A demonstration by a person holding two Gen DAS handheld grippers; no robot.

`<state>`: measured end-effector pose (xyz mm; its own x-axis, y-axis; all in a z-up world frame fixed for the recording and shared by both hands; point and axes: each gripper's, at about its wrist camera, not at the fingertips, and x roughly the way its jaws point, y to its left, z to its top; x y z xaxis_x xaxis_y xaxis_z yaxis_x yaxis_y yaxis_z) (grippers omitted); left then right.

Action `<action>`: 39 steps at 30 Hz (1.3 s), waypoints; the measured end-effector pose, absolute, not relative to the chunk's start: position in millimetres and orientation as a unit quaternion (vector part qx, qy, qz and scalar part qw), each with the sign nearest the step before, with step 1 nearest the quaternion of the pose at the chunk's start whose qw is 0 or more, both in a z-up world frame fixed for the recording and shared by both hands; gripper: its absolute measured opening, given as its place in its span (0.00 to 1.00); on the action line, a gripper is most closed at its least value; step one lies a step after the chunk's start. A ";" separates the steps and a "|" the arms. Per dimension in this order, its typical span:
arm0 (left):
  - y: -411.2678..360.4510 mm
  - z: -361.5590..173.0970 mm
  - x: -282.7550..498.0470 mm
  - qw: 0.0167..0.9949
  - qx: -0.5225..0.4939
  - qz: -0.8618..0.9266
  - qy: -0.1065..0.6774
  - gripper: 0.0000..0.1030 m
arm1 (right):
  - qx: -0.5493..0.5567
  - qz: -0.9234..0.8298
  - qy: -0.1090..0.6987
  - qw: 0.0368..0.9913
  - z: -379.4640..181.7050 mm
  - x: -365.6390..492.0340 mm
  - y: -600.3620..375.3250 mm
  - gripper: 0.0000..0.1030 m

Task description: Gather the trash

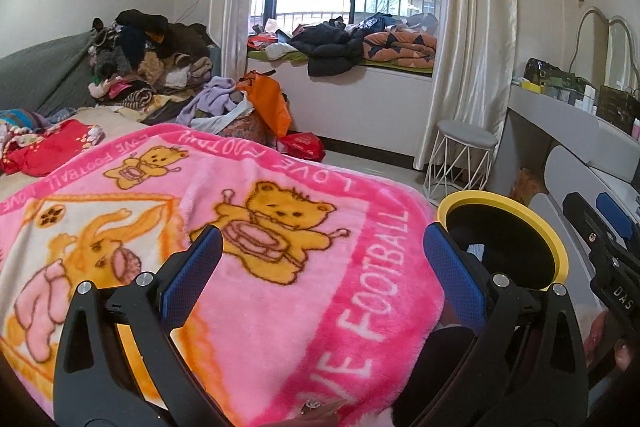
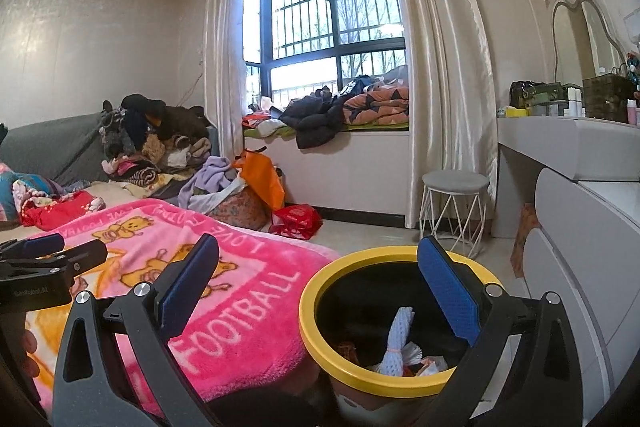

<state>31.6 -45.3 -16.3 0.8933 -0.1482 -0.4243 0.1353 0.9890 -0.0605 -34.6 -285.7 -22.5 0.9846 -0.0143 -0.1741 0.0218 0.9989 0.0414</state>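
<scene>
Left gripper: held low over the bed, pointing toward the window; jaws wide apart with nothing between them, only the blanket showing in the gap.
Right gripper: held level to the right of the left one, over the bed's edge and the bin; jaws wide apart and empty. Its right blue pad overlaps the bin's far rim in the picture; whether it touches the bin cannot be told.
Each gripper in the other's view: the right one shows at the right edge of the left wrist view, the left one at the left edge of the right wrist view, so the two are side by side and apart.
Hands: a bit of a finger shows at the lower left of the right wrist view, under the left gripper's body.
Trash bin: black with a yellow rim, upright on the floor just beside the bed's corner.
Trash: a white foam fruit net stands tilted inside the bin, with some crumpled wrappers beside it at the bottom.
Blanket: pink, fleecy, printed with bears and "LOVE FOOTBALL", spread over the bed's near end.
Room beyond: a pile of clothes at the bed's far end, an orange bag on the floor, a white wire stool near the curtain, a dressing tabletop at right.
</scene>
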 end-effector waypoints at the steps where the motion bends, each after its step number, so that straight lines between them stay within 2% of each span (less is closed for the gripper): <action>1: -45.6 -16.4 31.8 0.973 -0.014 -0.073 0.219 0.90 | 0.022 -0.008 0.087 0.996 -22.6 -34.5 -286.0 0.94; 39: -50.7 -15.6 29.8 0.973 -0.010 -0.076 0.218 0.90 | 0.025 -0.008 0.089 0.996 -23.2 -34.3 -285.3 0.94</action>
